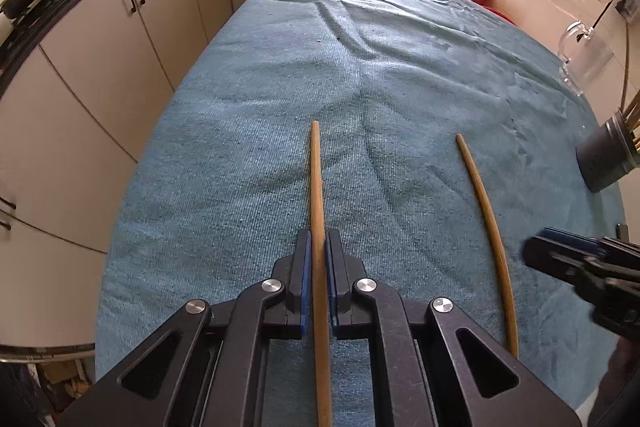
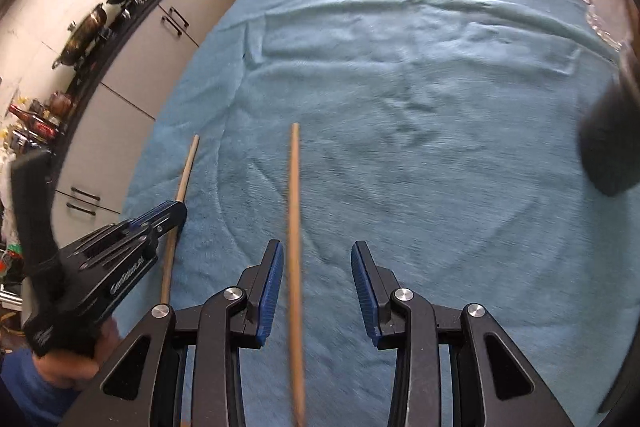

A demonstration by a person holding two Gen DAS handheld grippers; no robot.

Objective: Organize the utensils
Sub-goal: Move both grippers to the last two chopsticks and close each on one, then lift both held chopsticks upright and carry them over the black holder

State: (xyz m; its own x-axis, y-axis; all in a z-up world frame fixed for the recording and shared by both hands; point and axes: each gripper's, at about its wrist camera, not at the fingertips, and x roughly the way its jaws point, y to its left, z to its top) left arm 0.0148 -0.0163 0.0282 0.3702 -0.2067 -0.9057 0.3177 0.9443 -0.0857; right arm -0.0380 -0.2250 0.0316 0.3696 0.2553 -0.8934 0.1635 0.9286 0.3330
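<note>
— Left wrist view first: what does the left gripper (image 1: 319, 247) have?

— Its two blue pads are pressed against a long, thin, pale wooden chopstick (image 1: 318, 195), which runs straight forward between them, its tip out over the blue cloth (image 1: 360, 75).

— And the other one?

— A second chopstick (image 1: 486, 223) lies on the cloth off to the right, roughly parallel and well apart. In the right wrist view it (image 2: 295, 227) runs up between the fingers of the right gripper (image 2: 318, 255), nearer the left pad; the jaws stand wide apart and neither pad touches it.

— Where does the cloth end?

— Its left edge drops off toward the pale cabinets (image 1: 100, 67). Its far edge sits well ahead of both chopstick tips, with only wrinkled cloth between.

— Anything on the right?

— A dark cup (image 1: 608, 159) holding more sticks stands near the right edge, with a glass jug (image 1: 580, 55) beyond it.
</note>
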